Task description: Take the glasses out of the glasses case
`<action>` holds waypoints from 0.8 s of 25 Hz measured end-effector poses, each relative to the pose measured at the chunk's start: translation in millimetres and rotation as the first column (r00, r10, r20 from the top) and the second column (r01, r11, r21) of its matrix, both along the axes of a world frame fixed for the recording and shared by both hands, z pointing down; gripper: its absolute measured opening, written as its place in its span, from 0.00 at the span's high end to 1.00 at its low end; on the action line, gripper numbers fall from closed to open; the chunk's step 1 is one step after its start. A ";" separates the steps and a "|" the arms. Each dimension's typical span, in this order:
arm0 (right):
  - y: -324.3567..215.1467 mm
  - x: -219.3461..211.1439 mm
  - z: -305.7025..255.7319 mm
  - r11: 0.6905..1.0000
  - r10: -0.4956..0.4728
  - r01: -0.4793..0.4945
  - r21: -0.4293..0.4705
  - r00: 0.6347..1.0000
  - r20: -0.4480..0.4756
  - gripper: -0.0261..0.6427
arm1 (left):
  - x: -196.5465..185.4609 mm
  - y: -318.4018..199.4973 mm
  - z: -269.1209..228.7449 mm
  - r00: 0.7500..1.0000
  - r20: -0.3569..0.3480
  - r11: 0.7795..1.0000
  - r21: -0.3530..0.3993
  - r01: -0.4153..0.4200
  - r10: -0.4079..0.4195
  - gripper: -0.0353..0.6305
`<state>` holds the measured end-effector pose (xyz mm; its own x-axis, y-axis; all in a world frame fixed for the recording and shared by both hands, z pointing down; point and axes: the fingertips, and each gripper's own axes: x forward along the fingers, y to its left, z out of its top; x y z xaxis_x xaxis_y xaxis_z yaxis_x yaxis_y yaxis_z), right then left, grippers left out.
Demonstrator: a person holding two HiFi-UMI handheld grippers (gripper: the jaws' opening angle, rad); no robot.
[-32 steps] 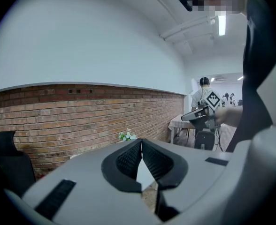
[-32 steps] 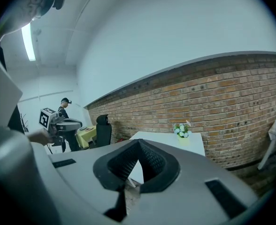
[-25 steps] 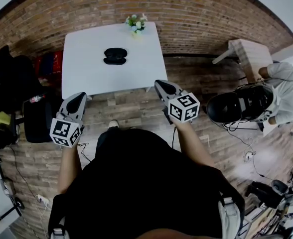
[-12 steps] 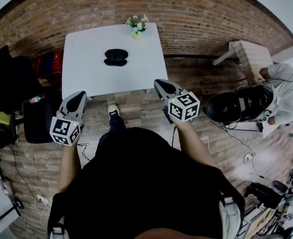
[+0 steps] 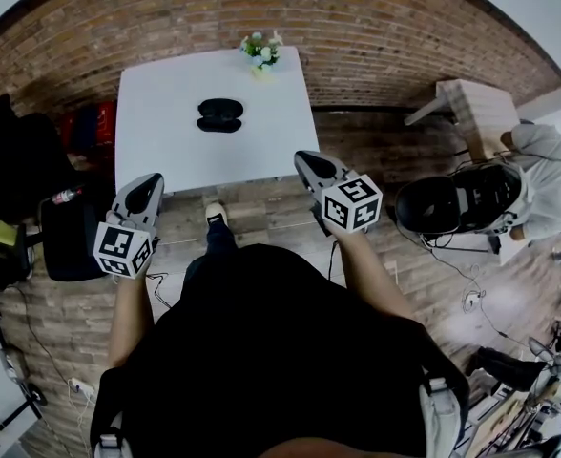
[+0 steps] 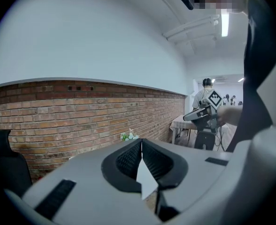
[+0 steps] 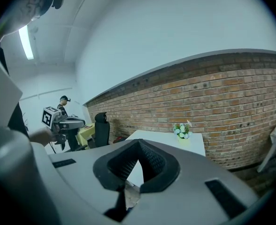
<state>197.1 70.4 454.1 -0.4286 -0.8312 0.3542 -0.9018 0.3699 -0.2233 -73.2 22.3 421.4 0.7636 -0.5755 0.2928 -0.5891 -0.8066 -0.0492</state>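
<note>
The black glasses case (image 5: pixel 220 114) lies near the middle of the white table (image 5: pixel 166 151), well ahead of both grippers; no glasses show. My left gripper (image 5: pixel 150 181) is held over the wooden floor short of the table's near left corner, jaws shut on nothing. My right gripper (image 5: pixel 305 158) hangs by the table's near right corner, also shut and empty. In the left gripper view the jaws (image 6: pixel 141 140) meet at their tips. The right gripper view shows its jaws (image 7: pixel 138 141) closed, pointing over the table (image 7: pixel 152 137).
A small pot of flowers (image 5: pixel 260 49) stands at the table's far edge by the brick wall. A black chair (image 5: pixel 23 160) and bags stand left of the table. Another person (image 5: pixel 538 175) sits at the right near a wooden table (image 5: pixel 471 98). Cables lie on the floor.
The table and case have drawn slightly nearer in the head view, and a foot has stepped forward. Both grippers stay shut and keep the same pose.
</note>
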 end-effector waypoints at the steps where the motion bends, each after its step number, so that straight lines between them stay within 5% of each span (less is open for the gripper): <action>1: -2.2 0.4 0.7 1.000 0.000 0.000 -0.003 1.000 -0.002 0.94 | 1.2 -3.2 -0.1 1.000 0.002 1.000 0.000 -0.001 0.001 0.93; 20: -40.0 19.3 13.3 0.998 0.045 -0.045 -0.033 0.999 0.000 0.94 | 15.8 -45.8 2.0 1.000 0.005 1.000 -0.010 -0.024 0.024 0.93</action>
<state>216.4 30.5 467.3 -0.3908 -0.8376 0.3816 -0.9175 0.3210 -0.2350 -57.4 -23.6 423.4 0.7754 -0.5543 0.3025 -0.5697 -0.8207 -0.0435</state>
